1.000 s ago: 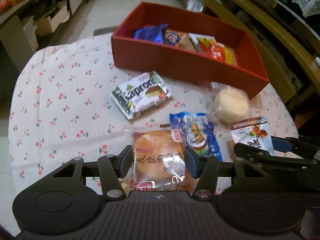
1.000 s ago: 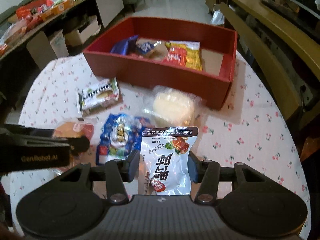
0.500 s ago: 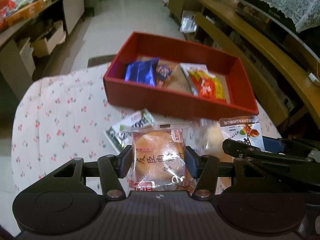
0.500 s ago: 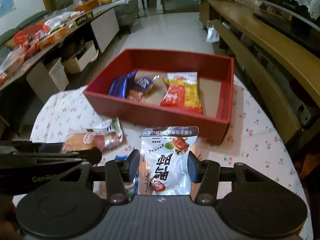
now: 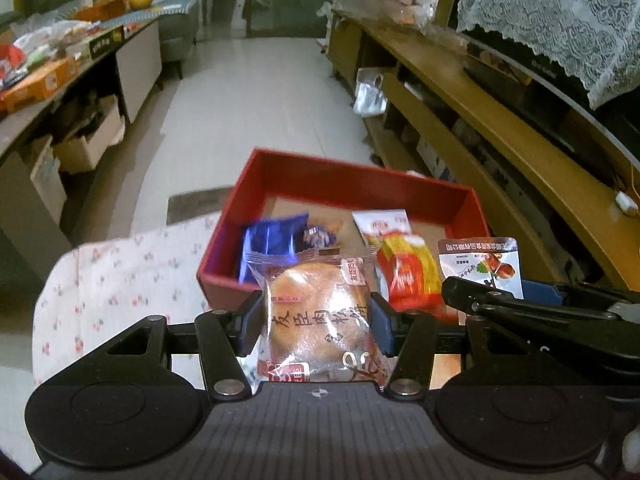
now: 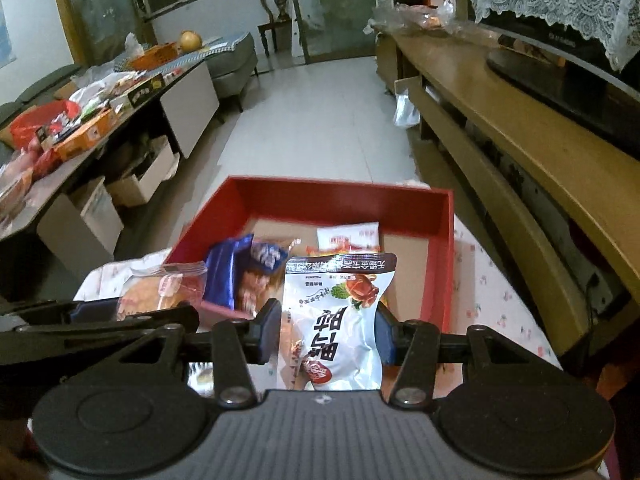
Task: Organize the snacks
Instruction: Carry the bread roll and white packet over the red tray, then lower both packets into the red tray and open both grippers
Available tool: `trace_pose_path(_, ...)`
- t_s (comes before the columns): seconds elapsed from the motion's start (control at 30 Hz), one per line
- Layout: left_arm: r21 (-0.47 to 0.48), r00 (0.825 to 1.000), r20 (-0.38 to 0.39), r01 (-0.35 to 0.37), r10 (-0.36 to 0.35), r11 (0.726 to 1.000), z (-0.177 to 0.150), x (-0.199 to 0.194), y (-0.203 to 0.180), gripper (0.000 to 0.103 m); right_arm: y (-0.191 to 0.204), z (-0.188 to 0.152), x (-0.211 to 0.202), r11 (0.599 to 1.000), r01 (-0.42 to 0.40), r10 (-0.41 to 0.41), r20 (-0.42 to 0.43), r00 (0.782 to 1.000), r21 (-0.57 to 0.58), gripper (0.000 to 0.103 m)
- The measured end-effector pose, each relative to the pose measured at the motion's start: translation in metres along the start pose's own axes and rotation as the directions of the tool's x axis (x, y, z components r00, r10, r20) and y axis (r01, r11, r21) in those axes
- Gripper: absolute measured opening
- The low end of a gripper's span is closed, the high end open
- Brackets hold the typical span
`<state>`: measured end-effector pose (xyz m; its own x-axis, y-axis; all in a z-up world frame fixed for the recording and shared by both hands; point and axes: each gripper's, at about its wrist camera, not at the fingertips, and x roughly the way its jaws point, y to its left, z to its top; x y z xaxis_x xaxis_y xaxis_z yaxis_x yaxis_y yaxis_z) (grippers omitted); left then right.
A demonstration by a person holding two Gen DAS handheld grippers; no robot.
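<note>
While my left gripper (image 5: 318, 322) is clamped on the wrapped bun (image 5: 318, 312) and my right gripper (image 6: 328, 334) on the white pouch (image 6: 334, 320), both packets stand upright between the pads — long axes pointing ahead toward the red box (image 6: 442, 256). That box lies straight in front and below; its bare cardboard floor shows on the right side, nearer my right gripper — so I judge the pouch goes there.

Surface: table (image 5: 120, 280) under a white cloth printed with small red cherries.
On it: red box (image 6: 440, 264), open-topped, at the far edge.
Near edge: hidden behind the gripper bodies; possibly more packets there.
</note>
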<state>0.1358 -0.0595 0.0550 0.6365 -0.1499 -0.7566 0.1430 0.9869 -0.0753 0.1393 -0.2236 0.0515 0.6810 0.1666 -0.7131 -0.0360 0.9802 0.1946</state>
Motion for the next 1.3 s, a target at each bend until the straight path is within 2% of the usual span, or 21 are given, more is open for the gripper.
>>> trace_pose_path(0.53,0.027,0.999,0.015,-0.031,0.031,0.999,0.035,0.046,-0.004,0.061,-0.018,0.033,0.051,0.999,0.012,-0.012,0.003,1.000,0.035,0.066)
trace_pose_path(1.0,0.022,0.997,-0.030,-0.070,0.071,0.997,0.039,0.094,0.000,0.061,-0.021,0.035,0.105,0.999,0.037,-0.036,-0.046,0.998,0.024,0.066)
trace_pose_path(1.3,0.018,0.995,-0.053,-0.089,0.089,0.996,0.035,0.114,0.005,0.061,-0.021,0.031,0.126,0.999,0.044,-0.045,-0.060,0.997,-0.003,0.067)
